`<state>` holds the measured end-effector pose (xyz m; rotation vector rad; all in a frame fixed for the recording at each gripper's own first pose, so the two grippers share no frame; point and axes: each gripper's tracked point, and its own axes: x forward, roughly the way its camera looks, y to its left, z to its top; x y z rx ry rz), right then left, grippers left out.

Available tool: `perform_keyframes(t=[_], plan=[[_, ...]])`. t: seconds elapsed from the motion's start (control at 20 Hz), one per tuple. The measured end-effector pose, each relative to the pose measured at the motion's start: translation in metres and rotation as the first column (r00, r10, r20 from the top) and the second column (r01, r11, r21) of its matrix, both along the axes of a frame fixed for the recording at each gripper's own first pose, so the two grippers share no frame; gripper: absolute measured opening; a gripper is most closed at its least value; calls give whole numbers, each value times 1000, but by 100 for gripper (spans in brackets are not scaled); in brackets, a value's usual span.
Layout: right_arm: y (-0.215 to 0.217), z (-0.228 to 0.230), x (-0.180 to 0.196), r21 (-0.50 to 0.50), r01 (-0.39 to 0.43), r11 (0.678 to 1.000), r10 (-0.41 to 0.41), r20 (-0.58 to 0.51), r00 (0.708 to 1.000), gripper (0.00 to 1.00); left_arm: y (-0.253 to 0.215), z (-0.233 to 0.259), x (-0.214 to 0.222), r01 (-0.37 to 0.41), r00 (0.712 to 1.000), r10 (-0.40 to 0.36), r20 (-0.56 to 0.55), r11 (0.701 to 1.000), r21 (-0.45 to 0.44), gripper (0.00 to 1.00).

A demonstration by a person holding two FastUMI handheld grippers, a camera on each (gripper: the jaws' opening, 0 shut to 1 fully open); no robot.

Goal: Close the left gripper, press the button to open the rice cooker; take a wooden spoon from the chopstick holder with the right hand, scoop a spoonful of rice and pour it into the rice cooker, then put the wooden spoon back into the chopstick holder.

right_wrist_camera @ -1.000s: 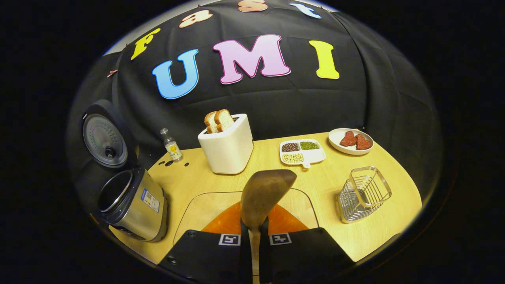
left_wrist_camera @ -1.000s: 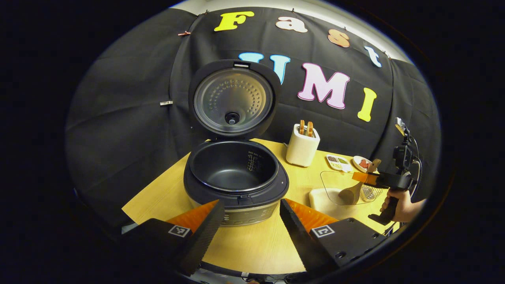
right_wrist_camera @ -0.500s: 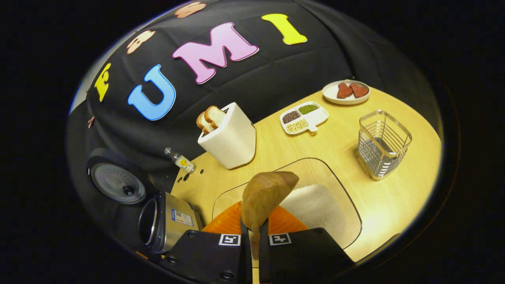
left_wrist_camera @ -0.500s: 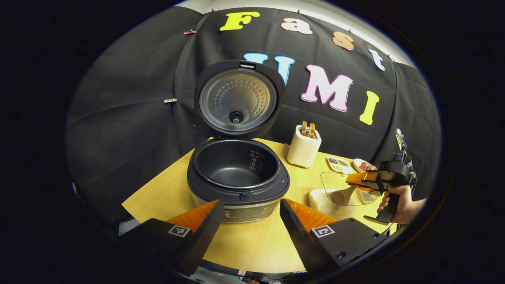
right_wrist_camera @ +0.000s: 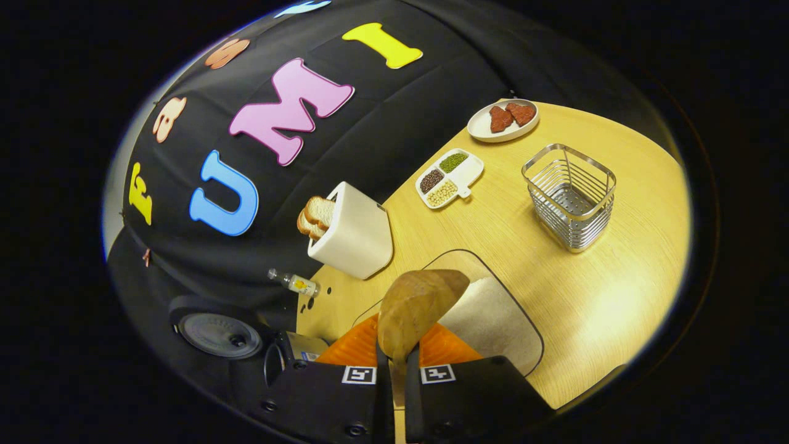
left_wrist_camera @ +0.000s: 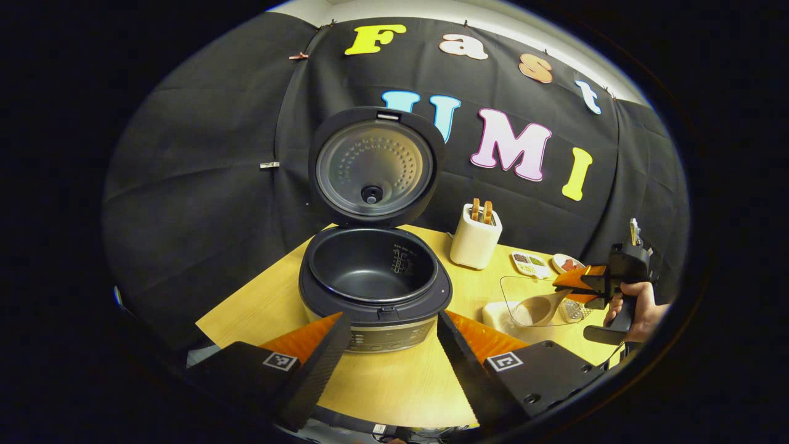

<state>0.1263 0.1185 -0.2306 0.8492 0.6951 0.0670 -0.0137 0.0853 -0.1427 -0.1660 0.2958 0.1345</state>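
Note:
The rice cooker (left_wrist_camera: 394, 308) stands open at the table's centre, lid (left_wrist_camera: 373, 166) upright, dark inner pot bare. My left gripper (left_wrist_camera: 391, 317) is open just in front of it, holding nothing. Off to the right in the left gripper view, a hand (left_wrist_camera: 638, 308) holds my right gripper (left_wrist_camera: 570, 287), shut on the handle of the wooden spoon (left_wrist_camera: 536, 310). White rice lies in the spoon's bowl, above the clear rice tub (left_wrist_camera: 515, 290). In the right gripper view, the right gripper (right_wrist_camera: 394, 364) is rolled sideways, the spoon (right_wrist_camera: 419, 302) over the rice (right_wrist_camera: 493, 320). The wire chopstick holder (right_wrist_camera: 570, 197) stands empty.
A white toaster (right_wrist_camera: 351, 231) with bread slices stands at the back, a small bottle (right_wrist_camera: 294, 283) beside it. A divided dish of beans (right_wrist_camera: 449, 177) and a plate of red pieces (right_wrist_camera: 502, 120) lie near the wall. The rice cooker's lid (right_wrist_camera: 219, 335) shows at lower left.
The right gripper dipped the spoon into the rice tub and rolled sideways; the spoon now carries rice. The left gripper drew back slightly from the cooker, still open.

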Motion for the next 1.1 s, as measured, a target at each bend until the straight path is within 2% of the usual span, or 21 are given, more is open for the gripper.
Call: perform_keyframes(t=[0.3,0.5,0.85,1.1], plan=[[-26,33,3,119,100,988,-99,-11,995,11,-7,-2,-7,22,1000,-22,8,1000,-13,96],[-20,61,8,195,121,973,-124,1,992,11,-6,-2,-8,45,999,-45,16,999,-2,96],[56,110,13,292,16,956,-28,38,999,11,4,-6,-24,38,999,-37,25,999,-24,96],[126,142,14,299,-78,951,55,84,995,11,19,-18,-36,9,1000,-9,9,999,-48,96]])
